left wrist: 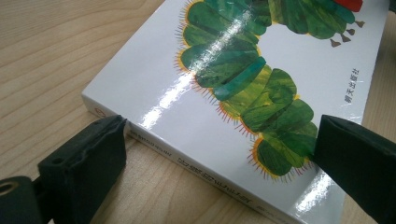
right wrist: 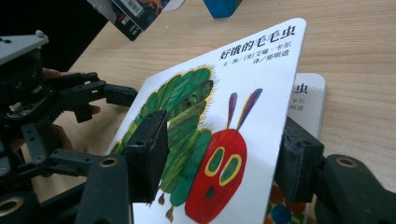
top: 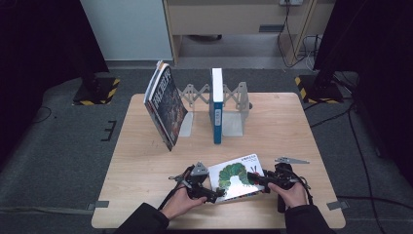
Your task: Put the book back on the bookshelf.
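while the left gripper (top: 210,191) fingers stand apart, the right gripper (right wrist: 219,163) fingers clamp the caterpillar book (right wrist: 233,93) cover.

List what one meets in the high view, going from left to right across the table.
Leaning dark book → upright blue book in the grey bookend rack. In the near row: left hand-held gripper → caterpillar book → right hand-held gripper.

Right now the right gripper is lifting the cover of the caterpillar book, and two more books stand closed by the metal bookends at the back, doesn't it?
Nearly. The caterpillar book and right gripper are right, but the high view shows one rear book leaning, not upright.
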Demonstrator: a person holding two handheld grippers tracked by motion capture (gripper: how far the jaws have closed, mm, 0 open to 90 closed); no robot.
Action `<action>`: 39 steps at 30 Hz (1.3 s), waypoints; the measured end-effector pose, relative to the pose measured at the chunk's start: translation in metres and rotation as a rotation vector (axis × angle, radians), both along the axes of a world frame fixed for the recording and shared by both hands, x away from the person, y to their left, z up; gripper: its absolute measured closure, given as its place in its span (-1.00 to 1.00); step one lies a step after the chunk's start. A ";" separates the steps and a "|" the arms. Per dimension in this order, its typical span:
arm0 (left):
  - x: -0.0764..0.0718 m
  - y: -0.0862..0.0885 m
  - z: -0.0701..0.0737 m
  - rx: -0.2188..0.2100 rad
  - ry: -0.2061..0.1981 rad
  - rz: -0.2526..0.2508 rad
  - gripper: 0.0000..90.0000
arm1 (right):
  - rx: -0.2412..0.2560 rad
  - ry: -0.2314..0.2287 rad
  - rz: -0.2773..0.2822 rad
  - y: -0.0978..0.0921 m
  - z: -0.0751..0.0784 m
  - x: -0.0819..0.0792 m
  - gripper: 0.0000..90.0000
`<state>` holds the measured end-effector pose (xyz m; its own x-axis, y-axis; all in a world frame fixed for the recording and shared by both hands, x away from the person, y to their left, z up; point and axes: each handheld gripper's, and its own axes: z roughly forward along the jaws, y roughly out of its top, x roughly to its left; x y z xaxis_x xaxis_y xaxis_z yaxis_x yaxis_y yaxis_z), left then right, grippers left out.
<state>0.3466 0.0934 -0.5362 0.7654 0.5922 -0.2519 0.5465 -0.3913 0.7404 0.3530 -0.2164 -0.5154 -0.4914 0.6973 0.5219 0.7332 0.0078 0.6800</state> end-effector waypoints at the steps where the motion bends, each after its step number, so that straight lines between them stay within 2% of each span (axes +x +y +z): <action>1: 0.000 0.000 0.000 0.001 0.000 -0.002 -0.97 | -0.007 -0.004 0.003 0.001 -0.001 0.001 -0.06; 9: 0.000 -0.001 0.000 0.003 -0.004 0.001 -0.98 | -0.049 0.028 0.021 0.001 -0.005 0.009 0.08; 13: -0.001 -0.002 0.000 0.003 -0.004 0.003 -0.98 | -0.043 0.032 0.020 0.000 -0.005 0.010 0.15; 21: 0.001 0.001 0.001 -0.006 0.006 0.013 -0.90 | -0.024 0.013 0.018 -0.003 0.001 0.010 0.36; 26: 0.002 0.005 0.004 -0.019 0.029 0.028 -0.74 | 0.041 -0.004 0.011 -0.006 0.007 0.010 0.56; 30: 0.003 0.006 0.008 -0.016 0.008 0.034 -0.67 | 0.100 -0.017 0.008 -0.006 0.012 0.009 0.68; 39: 0.004 0.009 0.012 -0.052 0.014 0.043 -0.65 | 0.135 -0.069 0.037 -0.003 0.021 0.008 0.79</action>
